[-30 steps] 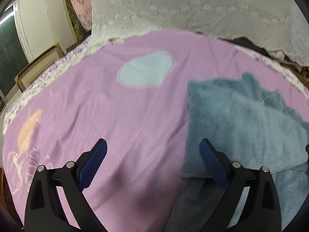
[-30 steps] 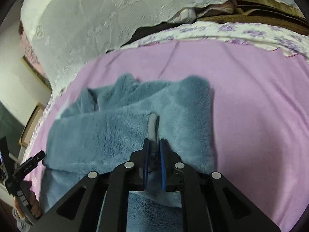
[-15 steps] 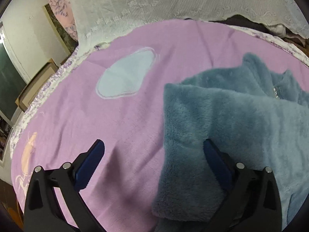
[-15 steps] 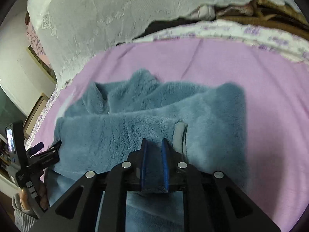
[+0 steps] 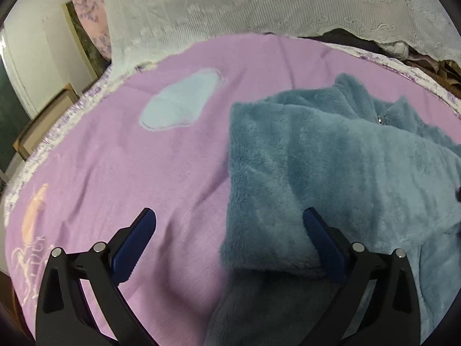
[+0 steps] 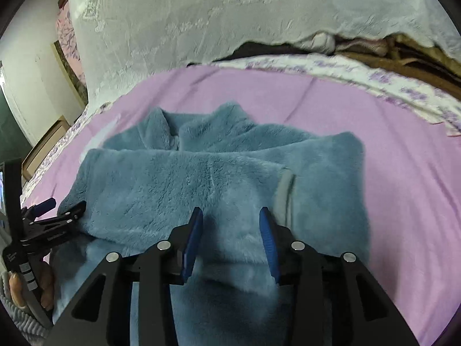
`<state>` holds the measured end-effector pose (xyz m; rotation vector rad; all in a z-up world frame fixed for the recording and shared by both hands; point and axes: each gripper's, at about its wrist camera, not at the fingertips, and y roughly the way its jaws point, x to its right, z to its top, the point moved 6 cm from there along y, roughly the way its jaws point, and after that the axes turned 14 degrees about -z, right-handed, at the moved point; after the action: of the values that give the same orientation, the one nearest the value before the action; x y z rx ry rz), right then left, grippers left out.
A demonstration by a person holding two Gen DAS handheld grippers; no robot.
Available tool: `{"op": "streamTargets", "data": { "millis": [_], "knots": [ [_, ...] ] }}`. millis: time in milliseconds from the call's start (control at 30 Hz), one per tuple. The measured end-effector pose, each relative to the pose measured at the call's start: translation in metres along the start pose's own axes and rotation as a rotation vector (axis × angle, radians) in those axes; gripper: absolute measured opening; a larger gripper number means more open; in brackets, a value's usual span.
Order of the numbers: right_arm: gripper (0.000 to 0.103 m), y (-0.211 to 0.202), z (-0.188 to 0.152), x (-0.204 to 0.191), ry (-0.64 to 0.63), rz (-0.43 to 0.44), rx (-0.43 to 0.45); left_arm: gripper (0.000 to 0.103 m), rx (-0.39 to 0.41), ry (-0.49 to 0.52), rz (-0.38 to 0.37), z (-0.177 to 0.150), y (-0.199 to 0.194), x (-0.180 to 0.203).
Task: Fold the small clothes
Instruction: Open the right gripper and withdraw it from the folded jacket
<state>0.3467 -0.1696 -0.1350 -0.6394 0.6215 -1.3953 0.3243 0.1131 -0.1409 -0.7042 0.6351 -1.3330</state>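
Observation:
A blue fleece jacket (image 5: 331, 167) lies on the purple blanket (image 5: 115, 158), collar toward the far side. One sleeve is folded across its front, and the sleeve's grey cuff (image 6: 283, 193) rests flat to the right of my right gripper. My right gripper (image 6: 230, 213) hovers over the folded sleeve with its jaws opening. Fleece lies under the gap, and the pads do not press on it. My left gripper (image 5: 229, 213) is wide open at the jacket's left edge, its right finger (image 5: 319, 230) over the fold. The left gripper (image 6: 64, 204) also shows in the right wrist view.
A white lace cover (image 5: 259, 5) rises behind the blanket. Piled clothes (image 6: 374, 46) sit at the back right beyond a floral sheet edge (image 6: 389, 83). A pale blue cloud patch (image 5: 181, 103) marks the blanket. A person's hand (image 6: 17, 285) holds the left gripper.
The right gripper let go of the grey cuff and its jaws parted; the sleeve now lies across the jacket. The left gripper moved right, onto the jacket's left edge.

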Motion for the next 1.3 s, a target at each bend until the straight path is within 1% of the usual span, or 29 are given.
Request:
{"op": "streamTargets", "data": {
  "millis": [100, 200, 267, 333, 567, 700, 867, 1000, 1167, 1233, 1300],
  "knots": [
    [0.049, -0.022, -0.008, -0.002, -0.01, 0.01, 0.031, 0.098, 0.061, 0.023, 0.019, -0.004, -0.021, 0.009],
    [0.049, -0.036, -0.019, 0.0, -0.004, 0.011, 0.03, 0.098, 0.121, 0.032, 0.018, -0.009, -0.043, 0.015],
    [0.05, -0.041, -0.027, 0.001, -0.002, 0.013, 0.022, 0.098, 0.138, 0.027, 0.002, -0.014, -0.054, 0.017],
    [0.05, -0.044, -0.033, -0.001, -0.007, 0.013, 0.02, 0.098, 0.141, 0.02, -0.02, -0.023, -0.062, 0.02],
    [0.05, -0.063, -0.054, -0.005, -0.033, 0.013, 0.018, 0.098, 0.144, 0.019, -0.041, -0.048, -0.08, 0.026],
    [0.051, -0.069, -0.068, -0.007, -0.049, 0.021, -0.002, 0.098, 0.143, 0.021, -0.038, -0.062, -0.087, 0.029],
    [0.052, -0.076, -0.091, -0.013, -0.102, 0.003, -0.009, 0.098, 0.156, 0.03, -0.034, -0.077, -0.098, 0.031],
    [0.056, -0.082, -0.104, -0.01, -0.118, 0.002, -0.013, 0.098, 0.151, 0.031, -0.05, -0.088, -0.104, 0.033],
    [0.057, -0.091, -0.121, -0.008, -0.14, -0.013, -0.007, 0.098, 0.138, 0.057, -0.045, -0.104, -0.107, 0.04],
    [0.06, -0.095, -0.126, -0.006, -0.141, -0.01, -0.007, 0.098, 0.132, 0.066, -0.046, -0.109, -0.108, 0.042],
    [0.061, -0.098, -0.132, -0.004, -0.144, -0.009, -0.01, 0.098, 0.123, 0.073, -0.046, -0.114, -0.108, 0.044]
  ]
}}
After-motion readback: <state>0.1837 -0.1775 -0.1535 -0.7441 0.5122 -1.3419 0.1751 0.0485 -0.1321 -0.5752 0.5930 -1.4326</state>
